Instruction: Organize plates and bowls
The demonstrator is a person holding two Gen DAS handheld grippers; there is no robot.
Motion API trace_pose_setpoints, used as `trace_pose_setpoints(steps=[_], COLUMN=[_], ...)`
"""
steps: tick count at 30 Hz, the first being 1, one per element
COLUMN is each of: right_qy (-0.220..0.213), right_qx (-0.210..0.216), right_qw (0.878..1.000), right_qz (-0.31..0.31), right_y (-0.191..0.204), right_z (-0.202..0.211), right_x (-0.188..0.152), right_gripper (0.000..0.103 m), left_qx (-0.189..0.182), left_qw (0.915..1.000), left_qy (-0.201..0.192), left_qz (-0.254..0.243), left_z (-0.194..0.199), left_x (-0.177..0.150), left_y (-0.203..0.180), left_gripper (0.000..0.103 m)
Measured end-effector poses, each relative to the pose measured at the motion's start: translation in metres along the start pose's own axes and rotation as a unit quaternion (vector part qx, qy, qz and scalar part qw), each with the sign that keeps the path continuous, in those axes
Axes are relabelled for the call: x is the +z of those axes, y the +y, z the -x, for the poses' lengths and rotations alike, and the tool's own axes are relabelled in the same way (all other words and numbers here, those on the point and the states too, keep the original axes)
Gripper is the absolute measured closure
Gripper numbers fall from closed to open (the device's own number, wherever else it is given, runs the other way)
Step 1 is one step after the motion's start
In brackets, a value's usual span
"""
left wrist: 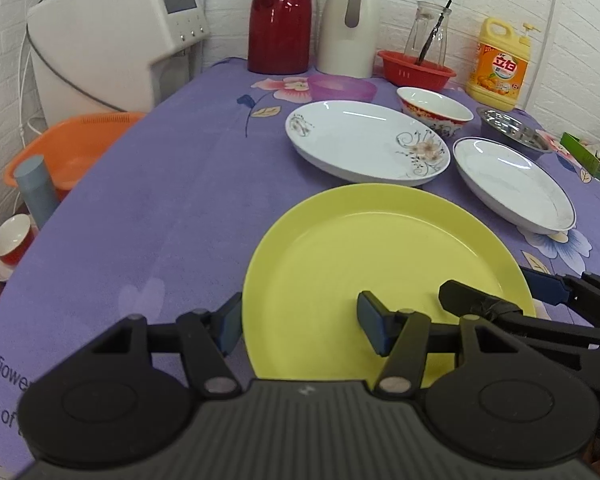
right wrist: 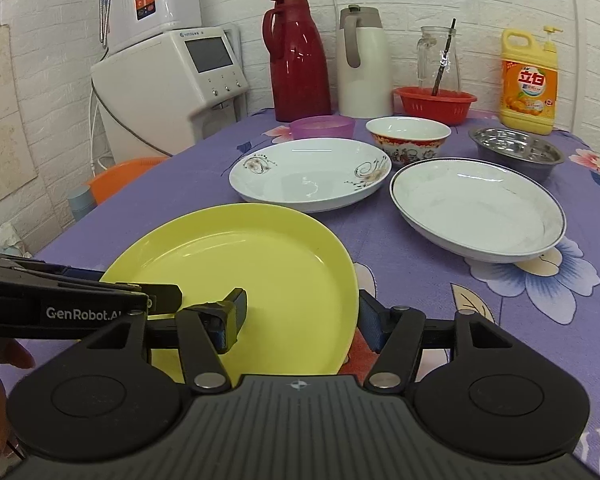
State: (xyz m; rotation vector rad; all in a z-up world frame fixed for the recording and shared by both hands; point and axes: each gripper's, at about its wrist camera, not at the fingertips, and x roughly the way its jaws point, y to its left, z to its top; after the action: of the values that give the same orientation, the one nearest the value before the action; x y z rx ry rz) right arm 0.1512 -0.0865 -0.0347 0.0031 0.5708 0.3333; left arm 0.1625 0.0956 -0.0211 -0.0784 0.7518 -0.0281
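Observation:
A yellow plate (left wrist: 384, 264) lies on the purple tablecloth near the front edge; it also shows in the right wrist view (right wrist: 252, 268). My left gripper (left wrist: 300, 330) is open and straddles the plate's left rim, one finger outside and one over the plate. My right gripper (right wrist: 300, 320) is open and straddles the right rim the same way. Behind stand a flower-patterned white plate (right wrist: 308, 176), a blue-rimmed white plate (right wrist: 476, 208), a red-patterned bowl (right wrist: 408, 136), a steel bowl (right wrist: 516, 152) and a purple bowl (right wrist: 322, 126).
At the back stand a red thermos (right wrist: 300, 60), a white thermos (right wrist: 362, 64), a red basket (right wrist: 434, 104) with a glass jar, and a yellow detergent bottle (right wrist: 530, 84). A water dispenser (right wrist: 172, 92) and an orange basin (left wrist: 72, 148) are left of the table.

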Motion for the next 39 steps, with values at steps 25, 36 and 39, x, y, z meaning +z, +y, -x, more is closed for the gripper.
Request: trace_pose_setpoints(steps=[25, 36, 39], right_qy=[-0.002, 0.015, 0.013], right_qx=[0.089, 0.100, 0.085], right_qw=[0.992, 0.984, 0.985], right_qz=[-0.087, -0.144, -0.147], right_y=[-0.052, -0.076, -0.078], right_z=[-0.039, -0.052, -0.047], right_x=[0.053, 0.056, 0.053], right_gripper=[0.000, 0.000, 0.000], left_qx=[-0.003, 0.005, 0.006], left_qw=[0.9972, 0.9963, 0.9966], left_qy=[-0.059, -0.066, -0.063], left_qz=[0.046, 0.056, 0.053], left_z=[-0.007, -0.014, -0.019], left_x=[0.048, 0.060, 0.063], left_y=[0.012, 0.020, 0.020], left_gripper=[0.002, 0.002, 0.002])
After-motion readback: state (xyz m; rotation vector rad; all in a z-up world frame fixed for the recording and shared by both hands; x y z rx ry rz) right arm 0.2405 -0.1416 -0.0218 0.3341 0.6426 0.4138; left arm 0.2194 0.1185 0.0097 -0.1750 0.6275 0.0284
